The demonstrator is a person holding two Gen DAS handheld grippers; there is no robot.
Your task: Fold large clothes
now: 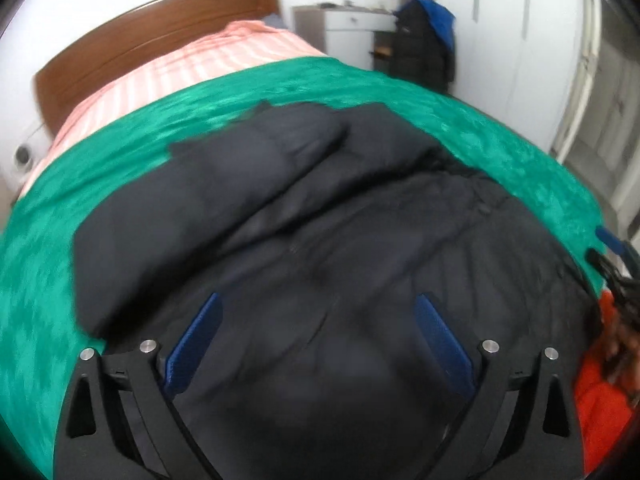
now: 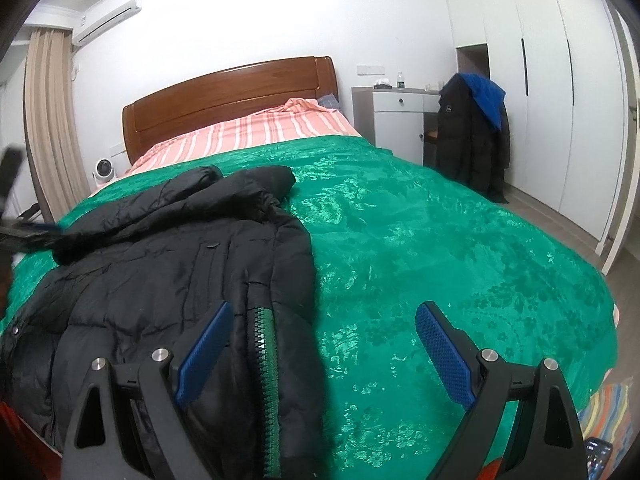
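A large black padded coat (image 1: 320,220) lies spread on the green bedspread (image 1: 100,176), a sleeve folded across its upper part. My left gripper (image 1: 318,300) is open above the coat's lower half, holding nothing. In the right wrist view the coat (image 2: 160,248) lies at the left with its green-lined zipper edge (image 2: 266,344) toward me. My right gripper (image 2: 324,312) is open over that edge and the green bedspread (image 2: 440,240), empty. The right gripper shows at the right edge of the left wrist view (image 1: 616,248).
A wooden headboard (image 2: 228,96) and pink striped sheet (image 2: 256,128) lie at the far end. A white dresser (image 2: 400,120), a chair draped with dark and blue jackets (image 2: 472,132) and white wardrobes (image 2: 552,80) stand at the right. Orange fabric (image 1: 600,400) is near me.
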